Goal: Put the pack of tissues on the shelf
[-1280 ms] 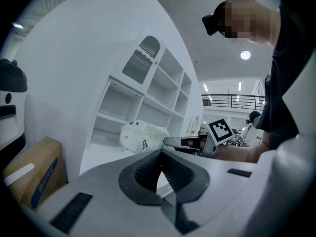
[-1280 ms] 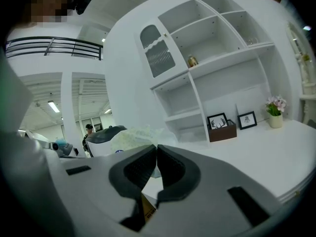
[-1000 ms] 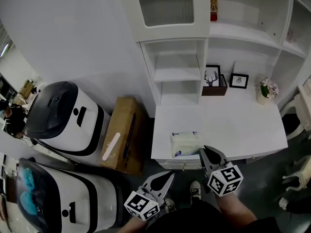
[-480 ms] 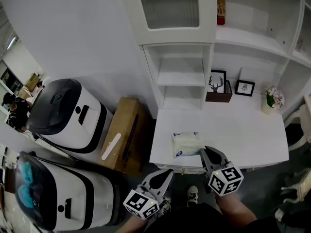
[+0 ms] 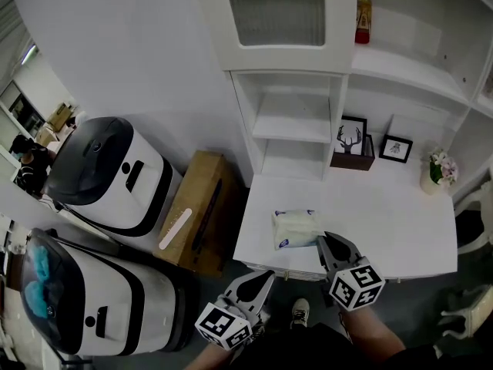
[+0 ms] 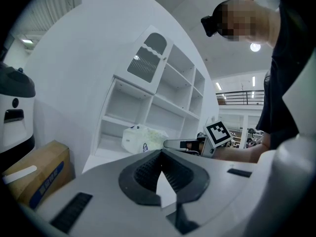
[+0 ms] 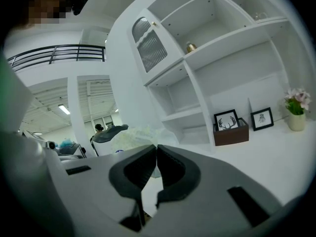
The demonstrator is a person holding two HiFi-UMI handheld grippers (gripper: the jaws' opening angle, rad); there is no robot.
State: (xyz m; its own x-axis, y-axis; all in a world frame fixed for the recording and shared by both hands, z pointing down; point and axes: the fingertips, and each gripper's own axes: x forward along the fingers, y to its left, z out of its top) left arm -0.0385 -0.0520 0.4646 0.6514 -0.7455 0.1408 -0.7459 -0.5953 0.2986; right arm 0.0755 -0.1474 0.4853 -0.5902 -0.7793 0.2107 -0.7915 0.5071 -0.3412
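The pack of tissues (image 5: 295,228) is a soft white pack with a blue label. It lies near the front left of the white counter (image 5: 385,222). My right gripper (image 5: 325,240) is shut, its tip just right of the pack and close to its edge; I cannot tell whether they touch. In the right gripper view the pack (image 7: 133,136) shows just behind the shut right gripper (image 7: 156,147). My left gripper (image 5: 266,277) hangs below the counter's front edge, shut and empty. The left gripper view looks past the left gripper (image 6: 160,152) to the pack (image 6: 140,138). Open white shelf compartments (image 5: 296,122) stand behind the counter.
Two picture frames (image 5: 352,136) and a small flower vase (image 5: 435,172) stand at the counter's back. A bottle (image 5: 363,10) is on an upper shelf. A cardboard box (image 5: 192,210) leans left of the unit, beside two white-and-black machines (image 5: 115,176).
The head view has drifted so the scene sits a little lower and to the right. The pack and both grippers keep their places relative to each other.
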